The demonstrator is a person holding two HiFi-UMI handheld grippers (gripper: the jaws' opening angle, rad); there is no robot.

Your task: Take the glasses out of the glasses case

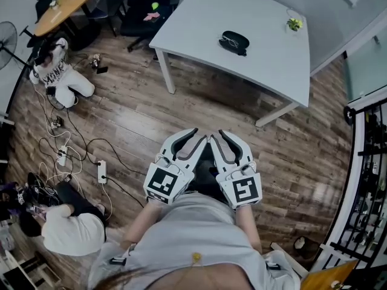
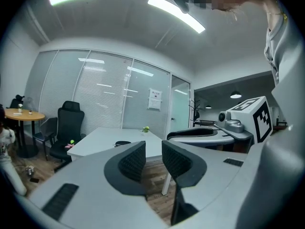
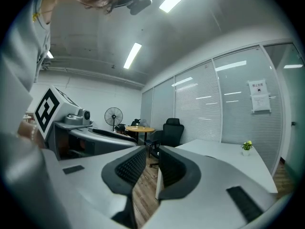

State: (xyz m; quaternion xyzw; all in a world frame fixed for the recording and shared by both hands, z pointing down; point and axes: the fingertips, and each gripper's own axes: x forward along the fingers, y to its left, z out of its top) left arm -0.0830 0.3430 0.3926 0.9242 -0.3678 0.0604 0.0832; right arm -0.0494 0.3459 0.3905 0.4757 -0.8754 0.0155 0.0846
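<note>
Black oval glasses case (image 1: 236, 43) lies near the middle of the white desk (image 1: 260, 11), well apart from both grippers. At its left end is a thin pale wiry shape, possibly the glasses (image 1: 228, 39). It is too small to tell whether it rests in or on the case, or whether the case is open. In the left gripper view the case (image 2: 122, 143) is only a low dark smudge on the desk top.

A small green potted plant (image 1: 294, 24) stands near the desk's far corner, apart from the case.

The left gripper (image 1: 192, 139) and the right gripper (image 1: 225, 139) are held side by side close to the holder's body, over the brown wooden floor (image 1: 199, 101). Both point toward the desk.

In each gripper's own view the jaws stand a narrow gap apart. Nothing is between them, and only floor and a desk leg show through.

Beyond the desk are a black office chair (image 1: 145, 8) and a round wooden table (image 1: 65, 6). A seated person (image 1: 57, 71) is among cables (image 1: 72, 144) at the left edge, and another is cut off at the bottom left.
</note>
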